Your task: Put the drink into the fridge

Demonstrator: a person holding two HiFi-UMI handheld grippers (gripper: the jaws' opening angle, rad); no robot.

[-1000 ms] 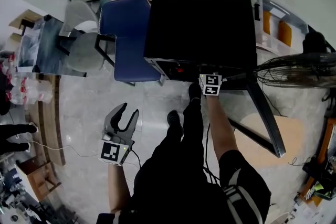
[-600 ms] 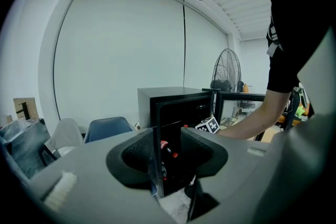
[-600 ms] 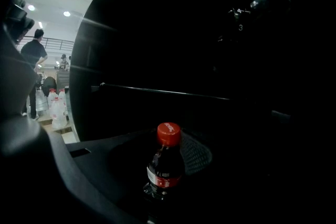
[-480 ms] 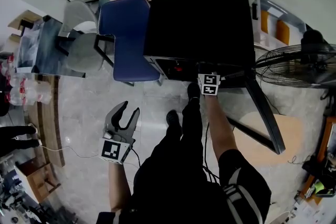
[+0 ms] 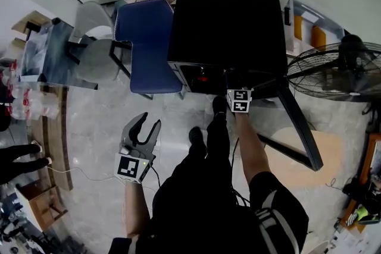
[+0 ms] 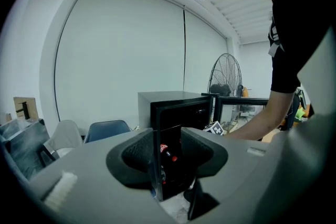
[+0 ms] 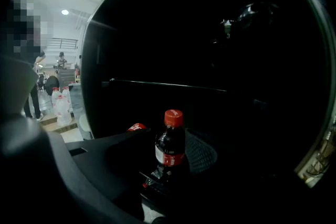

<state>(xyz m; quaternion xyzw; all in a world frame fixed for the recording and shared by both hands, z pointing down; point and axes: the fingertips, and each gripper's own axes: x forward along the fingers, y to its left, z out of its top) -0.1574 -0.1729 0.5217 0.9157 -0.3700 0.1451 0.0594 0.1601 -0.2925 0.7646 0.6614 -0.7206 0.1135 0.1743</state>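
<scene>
Right gripper view, right gripper [image 7: 171, 150] fingers [image 7: 202, 152] just opened off drink [image 7: 169, 145] in fridge [image 5: 223, 21]; left gripper [image 6: 168, 148] released

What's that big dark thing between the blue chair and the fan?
That's the black fridge. In the head view it stands right between the blue chair on its left and the fan on its right.
</scene>
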